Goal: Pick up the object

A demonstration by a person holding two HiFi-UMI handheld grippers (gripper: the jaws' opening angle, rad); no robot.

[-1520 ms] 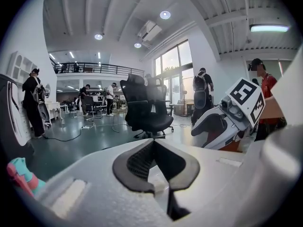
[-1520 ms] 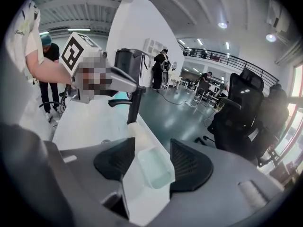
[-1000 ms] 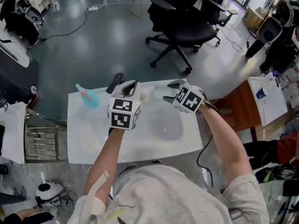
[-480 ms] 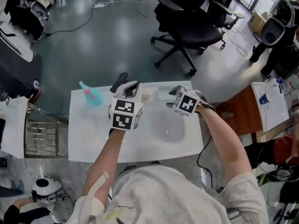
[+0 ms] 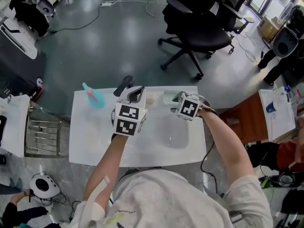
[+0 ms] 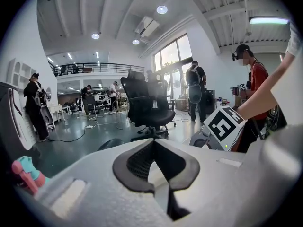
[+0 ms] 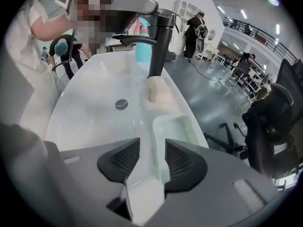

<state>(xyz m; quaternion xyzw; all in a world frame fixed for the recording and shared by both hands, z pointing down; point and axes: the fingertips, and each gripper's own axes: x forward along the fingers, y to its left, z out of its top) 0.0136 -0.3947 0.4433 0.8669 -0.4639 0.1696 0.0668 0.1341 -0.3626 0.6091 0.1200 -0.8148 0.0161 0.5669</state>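
A pale green soap tray (image 7: 177,126) lies on the white sink counter's far right (image 5: 167,97). My right gripper (image 7: 152,143) points steeply down over the tray's near end, with the tray's left wall between its pads. The jaws have just been closing and a gap still shows at the pads. In the head view that gripper (image 5: 175,101) hangs right at the tray. My left gripper (image 6: 154,143) is shut on nothing and hovers over the counter (image 5: 135,95) by the black faucet (image 5: 124,83).
A cream soap bar (image 7: 158,91) rests between the faucet (image 7: 158,41) and the tray. A teal bottle (image 5: 92,98) with a pink top stands at the back left. The basin's drain (image 7: 121,104) lies left of the tray. Black office chairs (image 5: 199,32) stand beyond the sink (image 5: 95,137).
My right gripper has sunk toward the tray and tipped further down, its jaws now narrower. The left gripper has stayed where it was.
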